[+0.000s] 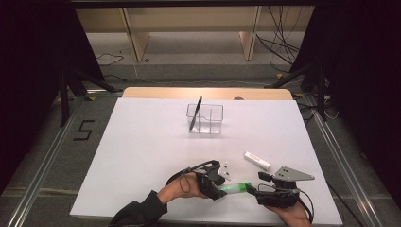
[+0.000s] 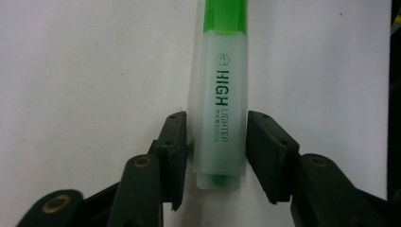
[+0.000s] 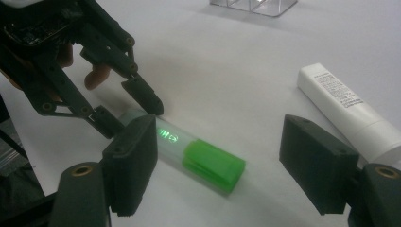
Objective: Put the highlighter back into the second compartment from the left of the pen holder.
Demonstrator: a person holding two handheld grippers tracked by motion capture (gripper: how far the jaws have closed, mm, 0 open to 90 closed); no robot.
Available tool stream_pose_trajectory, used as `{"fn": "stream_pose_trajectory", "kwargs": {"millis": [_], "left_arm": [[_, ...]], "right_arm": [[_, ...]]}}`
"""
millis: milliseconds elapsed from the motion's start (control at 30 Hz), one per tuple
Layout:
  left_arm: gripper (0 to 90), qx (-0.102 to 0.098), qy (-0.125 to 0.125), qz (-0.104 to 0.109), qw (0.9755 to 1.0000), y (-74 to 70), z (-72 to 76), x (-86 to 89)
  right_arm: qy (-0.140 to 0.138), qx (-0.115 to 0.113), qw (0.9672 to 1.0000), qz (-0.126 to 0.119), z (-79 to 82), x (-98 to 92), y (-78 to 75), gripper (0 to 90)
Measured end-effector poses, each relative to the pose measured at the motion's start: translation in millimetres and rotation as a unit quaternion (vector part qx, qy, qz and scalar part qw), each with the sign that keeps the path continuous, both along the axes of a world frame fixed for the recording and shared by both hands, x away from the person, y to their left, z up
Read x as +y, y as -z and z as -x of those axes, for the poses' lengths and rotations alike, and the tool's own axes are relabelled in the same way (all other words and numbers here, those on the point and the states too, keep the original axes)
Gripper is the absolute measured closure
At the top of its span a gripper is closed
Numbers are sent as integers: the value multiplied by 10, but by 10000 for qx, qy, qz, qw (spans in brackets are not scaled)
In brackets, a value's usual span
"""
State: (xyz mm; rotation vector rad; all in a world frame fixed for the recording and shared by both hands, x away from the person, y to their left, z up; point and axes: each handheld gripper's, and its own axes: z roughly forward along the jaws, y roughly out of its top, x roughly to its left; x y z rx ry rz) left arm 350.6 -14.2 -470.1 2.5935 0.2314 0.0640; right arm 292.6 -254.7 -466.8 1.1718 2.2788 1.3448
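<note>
We are working on a green highlighter (image 2: 221,109). It lies flat on the white table (image 1: 142,156), near the edge closest to us, between our two hands.

Our left gripper (image 2: 215,151) has its two black jaws on either side of the clear end of the pen. We see a thin gap on each side, so the pads sit just beside the pen and do not press on it yet — it is not held. Our right gripper (image 3: 227,165) is spread wide open, with the green cap end lying between its jaws, touching neither.

We think this pen is light and hard. It will not bend or squash. Its plastic skin looks smooth, so it may slip or slide away if we pinch it only at the tip. The flat sides of the clear body are the best place to take hold, right where the left jaws now stand.

A white tube (image 3: 350,113) lies near the right gripper — we should not bump it. The clear box (image 1: 204,118) with a black pen (image 1: 196,113) in it stands well apart, farther back. The table between is bare, so there is lots of room to move. The near edge is close, so we must not push the pen toward us.
</note>
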Motion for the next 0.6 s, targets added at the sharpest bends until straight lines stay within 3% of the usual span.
{"fn": "stream_pose_trajectory", "kwargs": {"millis": [133,600], "left_arm": [[649,37,43,10,10000,-1,-4,-1],[660,248,-83,284,9993,9,-40,78]], "right_arm": [[5,0,10000,-7,2,0,-2,294],[38,-20,10000,-39,5,-5,-10,294]]}}
